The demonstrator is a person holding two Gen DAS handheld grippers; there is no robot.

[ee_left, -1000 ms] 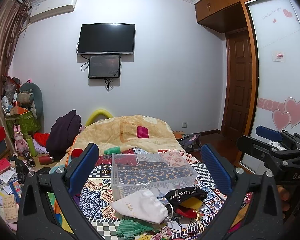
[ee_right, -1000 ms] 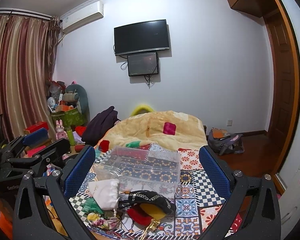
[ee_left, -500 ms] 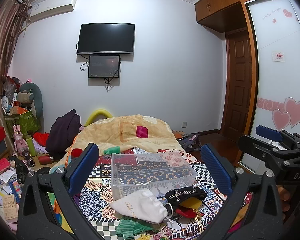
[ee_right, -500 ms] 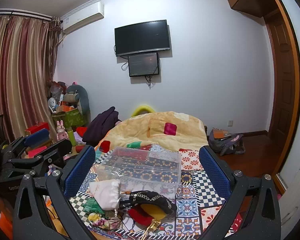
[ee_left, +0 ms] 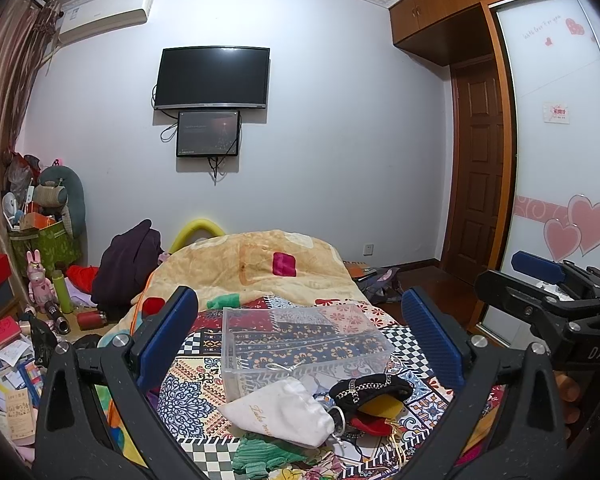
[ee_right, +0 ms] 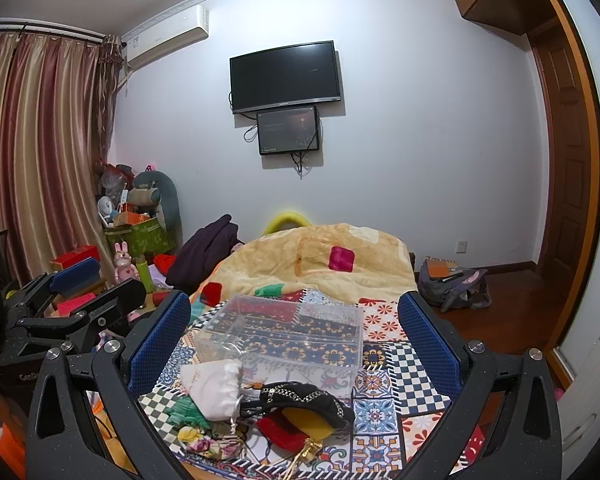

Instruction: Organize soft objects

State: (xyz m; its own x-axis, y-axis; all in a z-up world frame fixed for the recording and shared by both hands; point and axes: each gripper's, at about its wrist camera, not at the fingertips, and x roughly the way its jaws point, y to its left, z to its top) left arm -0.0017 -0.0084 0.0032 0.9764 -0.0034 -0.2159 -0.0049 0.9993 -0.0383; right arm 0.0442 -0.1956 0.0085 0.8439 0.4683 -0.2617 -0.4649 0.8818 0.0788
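A pile of soft pouches lies on the patterned bedspread [ee_left: 188, 396]: a white drawstring bag [ee_left: 278, 410], a black pouch with gold trim [ee_left: 370, 388], red and yellow pouches [ee_right: 296, 426], and a green knit piece [ee_left: 260, 458]. A clear plastic box [ee_left: 300, 340] stands just behind them. My left gripper [ee_left: 300, 344] is open and empty above the pile. My right gripper [ee_right: 294, 344] is open and empty too, with the same white bag [ee_right: 216, 386], black pouch [ee_right: 300, 398] and box [ee_right: 284, 332] between its fingers. Each gripper shows at the edge of the other's view.
A beige quilt [ee_left: 256, 268] is heaped at the bed's far end. Clutter, boxes and a pink rabbit toy [ee_left: 38, 282] fill the floor at left. A backpack [ee_right: 454, 284] lies on the wooden floor at right by the door [ee_left: 478, 172].
Both grippers have stayed almost still; the views shifted only very slightly. Nothing was taken hold of or moved.
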